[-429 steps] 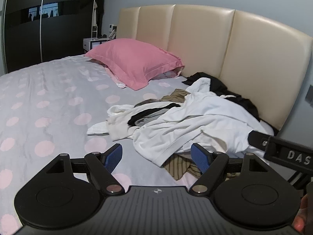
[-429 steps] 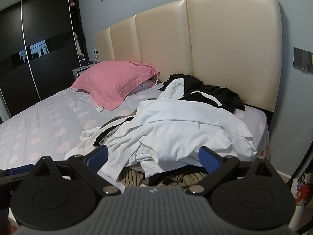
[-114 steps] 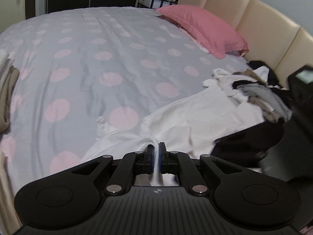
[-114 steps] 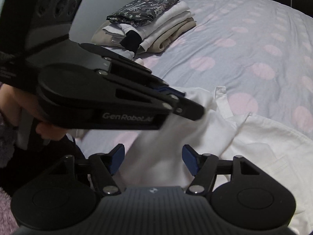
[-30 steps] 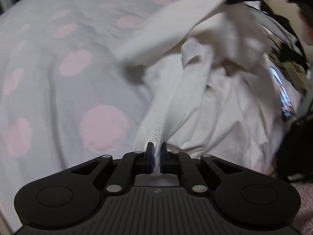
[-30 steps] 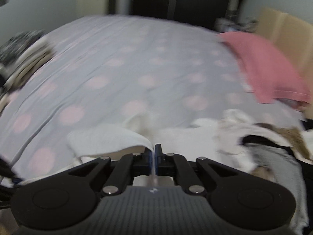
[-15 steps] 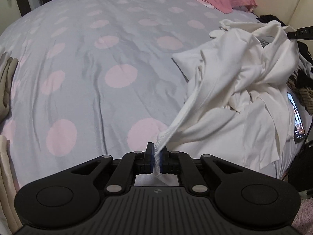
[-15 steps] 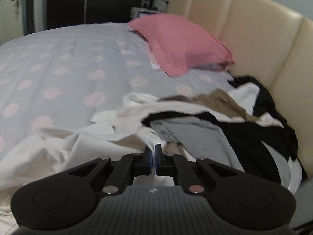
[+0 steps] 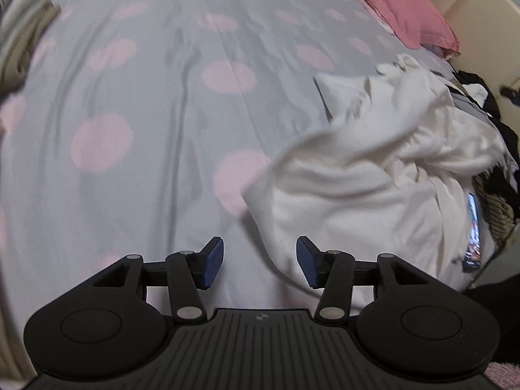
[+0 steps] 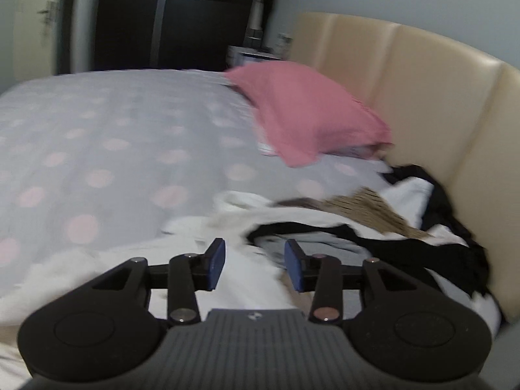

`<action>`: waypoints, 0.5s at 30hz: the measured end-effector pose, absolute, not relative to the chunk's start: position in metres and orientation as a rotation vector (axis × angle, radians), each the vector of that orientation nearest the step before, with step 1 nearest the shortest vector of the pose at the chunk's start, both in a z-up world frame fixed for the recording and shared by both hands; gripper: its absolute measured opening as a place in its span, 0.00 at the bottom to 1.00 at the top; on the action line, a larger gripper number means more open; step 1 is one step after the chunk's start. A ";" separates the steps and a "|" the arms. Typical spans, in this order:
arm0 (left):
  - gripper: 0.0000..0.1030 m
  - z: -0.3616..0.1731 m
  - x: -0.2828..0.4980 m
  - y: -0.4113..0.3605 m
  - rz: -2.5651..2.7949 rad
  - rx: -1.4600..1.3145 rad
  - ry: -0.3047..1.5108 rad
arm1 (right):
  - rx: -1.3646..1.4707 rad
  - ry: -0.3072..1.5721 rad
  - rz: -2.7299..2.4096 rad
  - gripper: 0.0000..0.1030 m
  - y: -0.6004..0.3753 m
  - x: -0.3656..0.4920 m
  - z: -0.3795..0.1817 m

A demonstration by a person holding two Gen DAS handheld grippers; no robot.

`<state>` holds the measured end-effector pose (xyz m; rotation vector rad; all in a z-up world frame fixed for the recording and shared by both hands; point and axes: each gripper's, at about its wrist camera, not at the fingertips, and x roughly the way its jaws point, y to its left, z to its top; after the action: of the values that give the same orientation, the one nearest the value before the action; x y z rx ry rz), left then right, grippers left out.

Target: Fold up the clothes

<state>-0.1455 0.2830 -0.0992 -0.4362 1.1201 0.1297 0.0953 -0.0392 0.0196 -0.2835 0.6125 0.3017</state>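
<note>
Both tongs stand apart with nothing pinched: left tongs (image 9: pixel 259 262) and right tongs (image 10: pixel 254 265) have just been opening, pads clear of cloth. Crumpled white cotton garment (image 9: pixel 367 175) lies heaped on the grey bed cover with pink dots (image 9: pixel 156 104), near the bed's edge, touching the dark clothes pile (image 10: pixel 383 237) by the cream padded headboard (image 10: pixel 432 97). Pink pillow (image 10: pixel 308 120) sits well apart. Cloth looks light, limp, not fragile; likely best gripped at a hem or shoulder seam, one corner per hand.
</note>
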 end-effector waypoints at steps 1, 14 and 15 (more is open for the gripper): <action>0.46 -0.102 -0.146 0.280 0.124 -0.446 1.126 | -0.280 0.619 0.335 0.43 -0.034 0.094 0.018; 0.38 -0.139 -0.128 0.261 0.130 -0.427 1.160 | -0.340 0.779 0.625 0.59 0.029 0.108 -0.036; 0.32 -0.139 -0.126 0.260 0.123 -0.416 1.153 | -0.346 0.797 0.619 0.57 0.031 0.112 -0.041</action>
<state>-0.1258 0.2599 -0.1390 -0.4160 1.1526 0.1228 0.1118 0.0312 -0.0413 -0.3457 0.7971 0.6193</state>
